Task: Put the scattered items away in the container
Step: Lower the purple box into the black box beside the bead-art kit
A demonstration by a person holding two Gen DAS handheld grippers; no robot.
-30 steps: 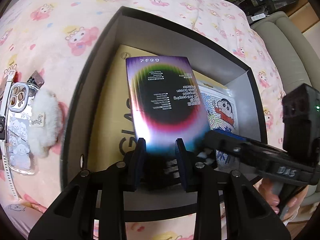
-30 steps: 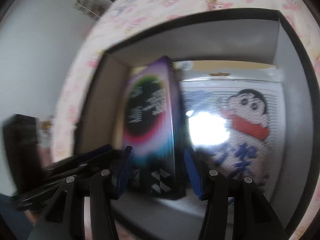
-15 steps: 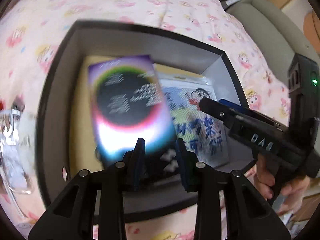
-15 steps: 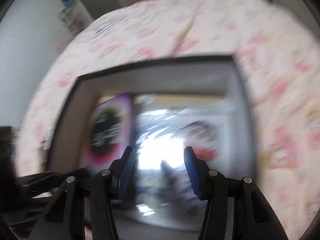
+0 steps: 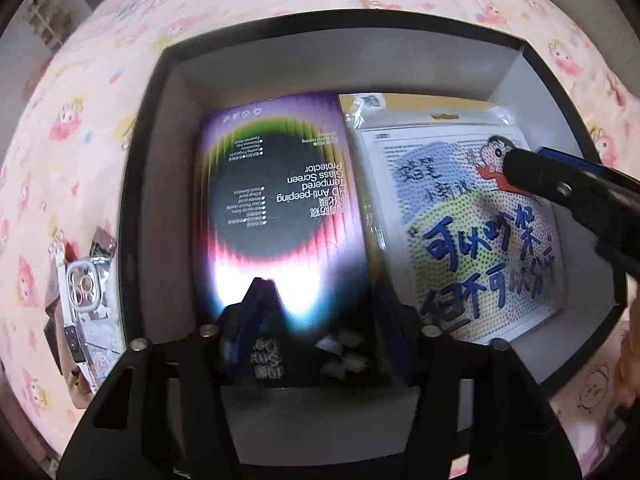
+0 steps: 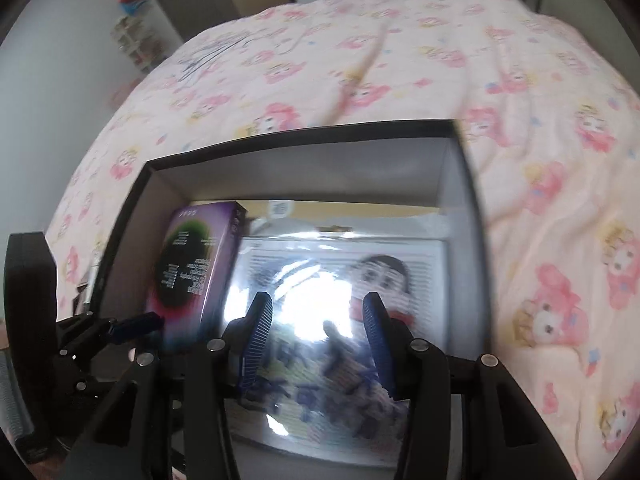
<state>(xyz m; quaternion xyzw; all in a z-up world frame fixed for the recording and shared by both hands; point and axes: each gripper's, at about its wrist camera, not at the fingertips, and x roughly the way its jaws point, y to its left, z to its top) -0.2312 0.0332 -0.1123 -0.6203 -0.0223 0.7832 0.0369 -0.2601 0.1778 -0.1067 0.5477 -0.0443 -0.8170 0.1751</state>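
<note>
The left gripper (image 5: 320, 320) points down into a black box (image 5: 160, 80) with pale inner walls, and its jaws are opening. Between its fingers lies a screen protector box (image 5: 280, 200) with a purple rim and a dark round centre; the pads stand at its near end, and no press on it can be made out. To the right of that, flat on the floor of the box, lies a cartoon sheet (image 5: 472, 232) in a clear sleeve. Farther right, the right gripper (image 5: 560, 184) reaches in above the sheet. Left of the gripper, outside the box, a clear phone case (image 5: 84, 296) rests on the pink blanket (image 5: 80, 120).
</note>
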